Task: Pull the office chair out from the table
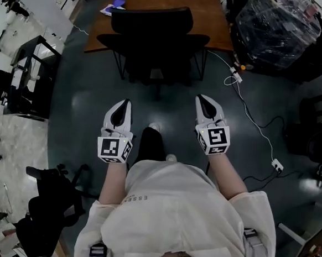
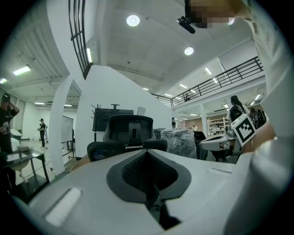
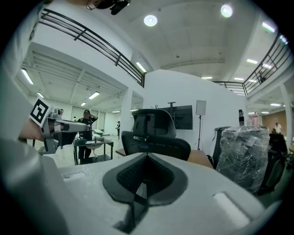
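The black office chair stands at the near edge of the wooden table, its back towards me. It also shows ahead in the left gripper view, chair, and in the right gripper view, chair. My left gripper is shut and empty, a good way short of the chair. Level with it, my right gripper is also shut and empty. Both point at the chair. In the gripper views the left gripper and right gripper show closed jaws with nothing between them.
A plastic-wrapped bulky load sits right of the table. A white cable with a power strip trails over the dark floor at the right. A black trolley stands left, another black chair at lower left. People stand far off.
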Available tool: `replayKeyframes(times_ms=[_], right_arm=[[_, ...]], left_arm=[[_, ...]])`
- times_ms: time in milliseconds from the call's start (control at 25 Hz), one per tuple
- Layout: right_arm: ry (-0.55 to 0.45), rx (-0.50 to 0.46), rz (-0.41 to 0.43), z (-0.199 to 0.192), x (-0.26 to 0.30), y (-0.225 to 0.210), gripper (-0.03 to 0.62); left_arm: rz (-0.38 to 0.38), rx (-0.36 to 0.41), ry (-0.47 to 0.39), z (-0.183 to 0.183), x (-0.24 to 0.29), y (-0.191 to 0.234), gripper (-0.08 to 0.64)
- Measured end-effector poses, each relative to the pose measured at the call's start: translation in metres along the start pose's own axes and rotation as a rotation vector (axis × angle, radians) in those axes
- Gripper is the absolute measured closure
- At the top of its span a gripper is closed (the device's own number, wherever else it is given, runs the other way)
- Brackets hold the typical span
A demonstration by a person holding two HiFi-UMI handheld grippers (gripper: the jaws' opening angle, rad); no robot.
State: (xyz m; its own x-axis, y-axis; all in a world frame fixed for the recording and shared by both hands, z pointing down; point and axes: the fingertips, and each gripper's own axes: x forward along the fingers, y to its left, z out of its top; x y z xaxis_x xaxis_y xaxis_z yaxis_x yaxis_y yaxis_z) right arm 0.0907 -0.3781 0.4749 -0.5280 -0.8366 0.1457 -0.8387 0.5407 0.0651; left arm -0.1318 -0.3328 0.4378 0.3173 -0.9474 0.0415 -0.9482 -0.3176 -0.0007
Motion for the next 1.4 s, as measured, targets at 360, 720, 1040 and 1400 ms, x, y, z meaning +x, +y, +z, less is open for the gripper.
replayKeyframes(times_ms=[360,720,1040,1400], right_arm=[[-0.055,-0.189,-0.024,0.058,0.116,-0.011,0.600],[-0.092,-0.476,-0.061,0.133,0.184,-0.019,0.600],[-0.021,-0.880,-0.010,0.172,0.213,-0.017,0.388],[0.109,-1.110,0.144,0.171,0.256,-0.008,0.342]], left_arm=[[-0.084,0.033,-0.072,0.028,0.115,0.085,0.543],[-0.170,0.302,-0.140,0.086,0.177,0.124,0.543],[-0.227,0.799,-0.045,0.116,0.208,0.109,0.344],[-0.345,1.104,0.120,0.110,0.252,0.118,0.289]])
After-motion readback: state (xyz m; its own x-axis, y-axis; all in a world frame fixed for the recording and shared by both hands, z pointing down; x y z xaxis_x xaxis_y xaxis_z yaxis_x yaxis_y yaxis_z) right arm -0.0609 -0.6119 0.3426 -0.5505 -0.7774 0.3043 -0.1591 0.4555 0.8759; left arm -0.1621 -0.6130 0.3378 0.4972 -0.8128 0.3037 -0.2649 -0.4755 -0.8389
